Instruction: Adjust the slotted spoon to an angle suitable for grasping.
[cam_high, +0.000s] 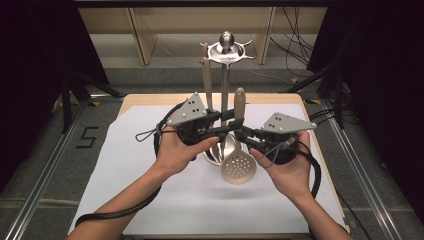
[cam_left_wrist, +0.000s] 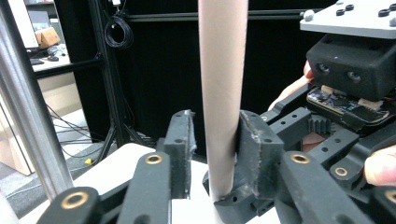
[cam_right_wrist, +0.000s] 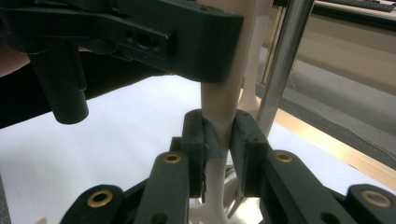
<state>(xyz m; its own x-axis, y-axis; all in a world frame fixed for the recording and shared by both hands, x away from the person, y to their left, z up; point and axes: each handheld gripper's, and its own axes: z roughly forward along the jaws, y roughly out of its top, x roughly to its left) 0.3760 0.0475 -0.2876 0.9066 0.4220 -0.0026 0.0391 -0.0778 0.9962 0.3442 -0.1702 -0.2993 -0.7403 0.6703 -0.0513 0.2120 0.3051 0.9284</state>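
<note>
While both tongs share one handle, the skimmer could twist loose.
Left tongs (cam_left_wrist: 212, 140) loosely bracket the slotted skimmer (cam_high: 239, 165) handle; right tongs (cam_right_wrist: 218, 140) clamp it lower, above the desk (cam_high: 320, 155), beside the utensil stand (cam_high: 226, 47).

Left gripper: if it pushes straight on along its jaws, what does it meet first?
The beige handle of the slotted spoon already stands between the left gripper's jaws, so it would press deeper in. Just past it sits the right gripper, likely the next contact; depth is hard to judge.
</note>
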